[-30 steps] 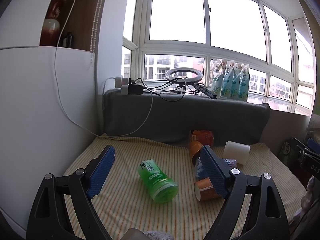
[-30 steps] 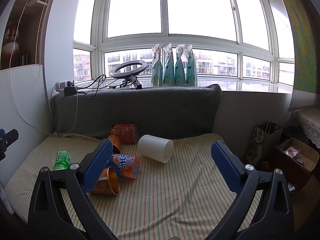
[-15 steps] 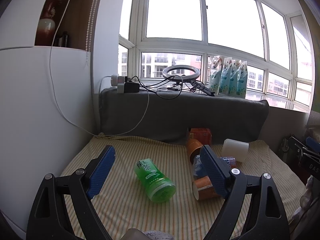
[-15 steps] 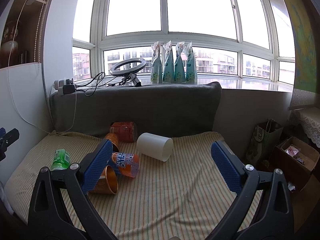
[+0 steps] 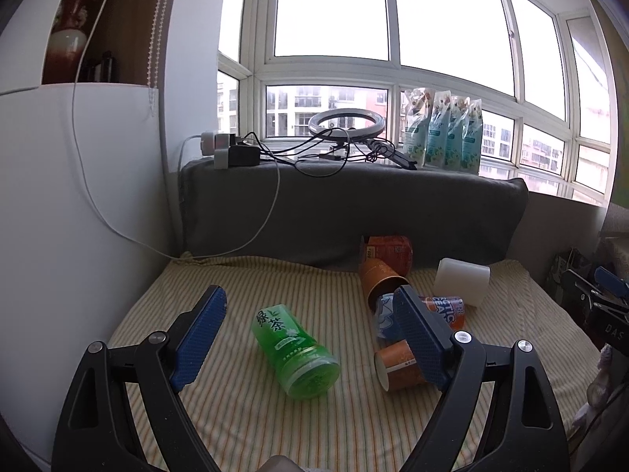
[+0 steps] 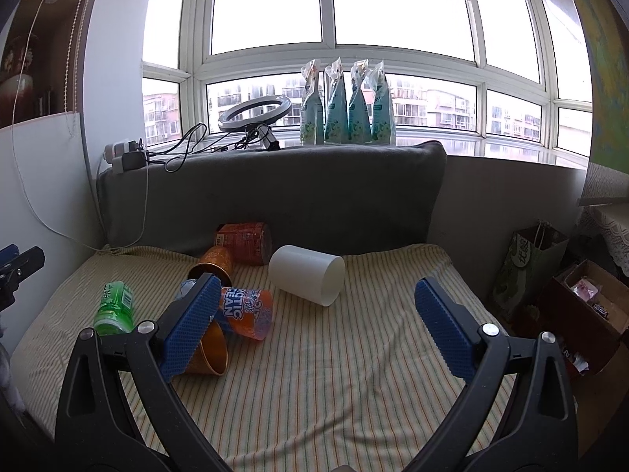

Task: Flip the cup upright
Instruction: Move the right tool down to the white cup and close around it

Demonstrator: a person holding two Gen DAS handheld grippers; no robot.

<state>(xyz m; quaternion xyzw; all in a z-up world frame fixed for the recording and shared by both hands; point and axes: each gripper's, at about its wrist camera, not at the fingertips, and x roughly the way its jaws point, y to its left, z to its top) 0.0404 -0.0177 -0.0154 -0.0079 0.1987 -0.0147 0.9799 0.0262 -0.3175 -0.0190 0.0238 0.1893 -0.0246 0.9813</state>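
Note:
A white cup (image 6: 308, 274) lies on its side on the striped cloth, mouth toward the right; it also shows in the left wrist view (image 5: 463, 281). A green tea cup (image 5: 295, 351) lies on its side in front of my left gripper (image 5: 310, 338), which is open and empty above the cloth. Several orange cups lie tipped in a cluster (image 6: 243, 310); one orange cup (image 5: 399, 365) lies by the left gripper's right finger. My right gripper (image 6: 318, 326) is open and empty, short of the white cup.
A grey cushion (image 6: 275, 192) backs the striped cloth (image 6: 334, 373). The sill holds a ring light (image 6: 255, 112), cables and several teal pouches (image 6: 346, 106). A white cabinet (image 5: 59, 216) stands left. A paper bag (image 6: 526, 263) and box stand on the floor at right.
Both grippers have drifted slightly; the view shifted a little, with the cups sitting a bit lower and nearer in frame. Nothing was grasped and no cup moved.

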